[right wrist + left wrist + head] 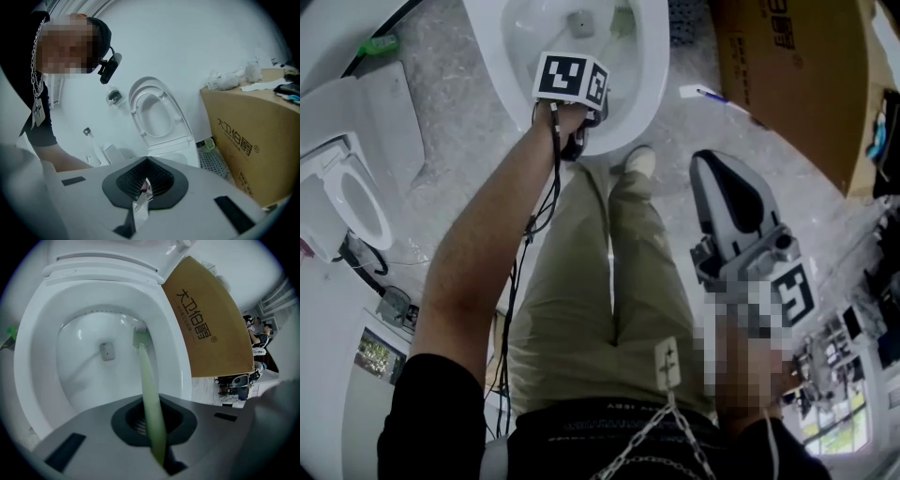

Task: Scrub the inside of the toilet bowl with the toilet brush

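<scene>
My left tongs (151,423) are clamped on the pale green toilet brush (148,390), its head at 2 o'clock inside the toilet bowl (40,362); my right tongs (143,188) are closed, well apart.

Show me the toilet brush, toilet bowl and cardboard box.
toilet brush (141,336), left gripper view, on its bristle head.
toilet bowl (33,348), left gripper view, on its white rim.
cardboard box (212,326), left gripper view, on its printed side.

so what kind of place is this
Probably a toilet showroom or test space, not a home bathroom: a second toilet stands near the toilet bowl, and a large printed cardboard box sits right beside it.
</scene>
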Demonstrator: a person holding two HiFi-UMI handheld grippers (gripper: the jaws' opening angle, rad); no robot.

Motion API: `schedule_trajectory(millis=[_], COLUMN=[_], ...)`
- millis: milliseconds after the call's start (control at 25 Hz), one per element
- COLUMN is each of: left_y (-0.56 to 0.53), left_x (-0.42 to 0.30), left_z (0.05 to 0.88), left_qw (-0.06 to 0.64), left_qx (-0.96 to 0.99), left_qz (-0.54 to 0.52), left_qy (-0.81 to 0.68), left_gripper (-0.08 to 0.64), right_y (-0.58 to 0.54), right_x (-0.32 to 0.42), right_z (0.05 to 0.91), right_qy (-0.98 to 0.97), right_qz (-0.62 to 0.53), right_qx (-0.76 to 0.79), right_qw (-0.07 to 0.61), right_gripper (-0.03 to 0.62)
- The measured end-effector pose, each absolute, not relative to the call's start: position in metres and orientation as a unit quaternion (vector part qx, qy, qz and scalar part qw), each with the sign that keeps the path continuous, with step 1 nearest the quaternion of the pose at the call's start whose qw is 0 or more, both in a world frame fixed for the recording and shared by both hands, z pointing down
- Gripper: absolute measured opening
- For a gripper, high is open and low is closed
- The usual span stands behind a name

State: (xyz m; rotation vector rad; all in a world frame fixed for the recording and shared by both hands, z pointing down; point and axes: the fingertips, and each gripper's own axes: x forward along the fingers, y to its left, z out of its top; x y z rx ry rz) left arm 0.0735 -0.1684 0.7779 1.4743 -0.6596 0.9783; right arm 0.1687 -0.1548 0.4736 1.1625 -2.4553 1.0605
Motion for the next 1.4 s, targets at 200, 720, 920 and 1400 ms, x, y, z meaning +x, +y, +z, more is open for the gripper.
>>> schedule_trajectory(millis=[200, 720, 920, 1400], left_y=[-0.149, -0.11, -0.081, -0.039], left_x=[0.074, 0.057, 0.055, 0.033], left_z=[0.772, 0.757, 0.754, 0.747], left_qw=[0.589, 0.559, 0.547, 0.535], left_qx=[0.633, 0.633, 0.627, 0.613], left_qz=[0.437, 0.497, 0.53, 0.569], left_qy=[-0.247, -0.203, -0.165, -0.119], left_gripper=[0.002, 0.002, 0.002, 0.002], right_y=[-0.148, -0.132, -0.128, -0.13], right_x=[0.173, 0.17, 0.172, 0.17], right_z=[0.469, 0.456, 0.45, 0.447], right_qy=[-0.839, -0.853, -0.857, -0.86], right_qz=[0.363, 0.356, 0.352, 0.356], right_qx=[0.39, 0.368, 0.36, 0.351], right_qw=[0.109, 0.106, 0.107, 0.108], right_gripper=[-0.008, -0.008, -0.008, -0.008])
